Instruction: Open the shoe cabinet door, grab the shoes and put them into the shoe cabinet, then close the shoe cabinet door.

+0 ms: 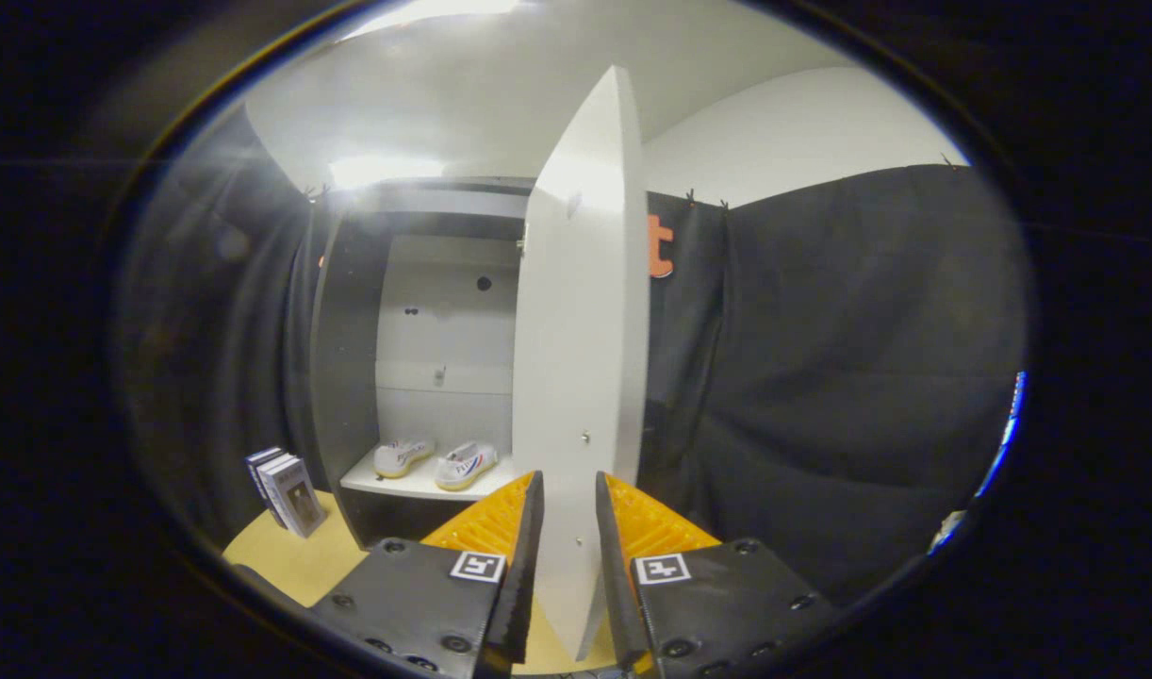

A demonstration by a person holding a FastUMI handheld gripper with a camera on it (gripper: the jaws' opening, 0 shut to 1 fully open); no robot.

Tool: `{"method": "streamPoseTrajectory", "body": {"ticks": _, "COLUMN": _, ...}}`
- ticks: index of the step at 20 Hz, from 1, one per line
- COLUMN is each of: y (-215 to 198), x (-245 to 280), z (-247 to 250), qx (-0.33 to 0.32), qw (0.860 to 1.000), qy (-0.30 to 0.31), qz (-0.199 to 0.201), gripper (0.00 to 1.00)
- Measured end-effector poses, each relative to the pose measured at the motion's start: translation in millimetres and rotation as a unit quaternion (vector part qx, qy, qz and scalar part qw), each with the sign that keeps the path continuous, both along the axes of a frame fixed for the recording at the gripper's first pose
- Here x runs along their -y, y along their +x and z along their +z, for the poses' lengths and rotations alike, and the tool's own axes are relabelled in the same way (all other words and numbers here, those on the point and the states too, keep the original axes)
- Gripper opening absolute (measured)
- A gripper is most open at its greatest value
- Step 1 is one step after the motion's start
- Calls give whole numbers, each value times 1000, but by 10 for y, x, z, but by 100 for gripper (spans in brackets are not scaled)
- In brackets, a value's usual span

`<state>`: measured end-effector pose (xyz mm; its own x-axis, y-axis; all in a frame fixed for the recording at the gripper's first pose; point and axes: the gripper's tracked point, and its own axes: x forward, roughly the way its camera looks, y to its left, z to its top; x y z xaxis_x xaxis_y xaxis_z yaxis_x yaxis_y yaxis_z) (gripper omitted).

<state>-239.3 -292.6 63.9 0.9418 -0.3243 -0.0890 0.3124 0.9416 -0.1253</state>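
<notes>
Gripper [570, 528] jaws closed on white cabinet door [581, 330] edge, white shoes [435, 462] inside on shelf [416, 486]

You have one cabinet [350, 311] with one open door [581, 358] standing between your gripper's [568, 528] two fingers [524, 556], two shoes [466, 465] on one shelf [416, 486] beyond them, and three books [288, 490] off to their left.

The door [581, 358] is a smooth, matt white board with small metal fittings. The gripper [569, 556] has ribbed fingers [524, 556] straddling its edge, contact unclear. Left of the door, the shoes [435, 462] look like canvas with rubber soles, on a smooth matt shelf [387, 484]. The books [286, 490] have glossy covers.
</notes>
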Motion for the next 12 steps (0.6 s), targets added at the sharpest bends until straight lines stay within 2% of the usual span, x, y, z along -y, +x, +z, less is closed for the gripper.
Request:
{"method": "streamPoseTrajectory", "body": {"ticks": 5, "y": -155, "x": 381, "z": -39, "qx": -18, "qw": 999, "qy": -8, "qz": 31, "gripper": 35}}
{"method": "streamPoseTrajectory", "body": {"ticks": 9, "y": -95, "x": 663, "z": -122, "qx": -23, "qw": 998, "qy": -11, "qz": 53, "gripper": 35}}
{"method": "streamPoseTrajectory", "body": {"ticks": 12, "y": 1, "x": 717, "z": -160, "qx": -26, "qw": 996, "qy": -2, "qz": 86, "gripper": 35}}
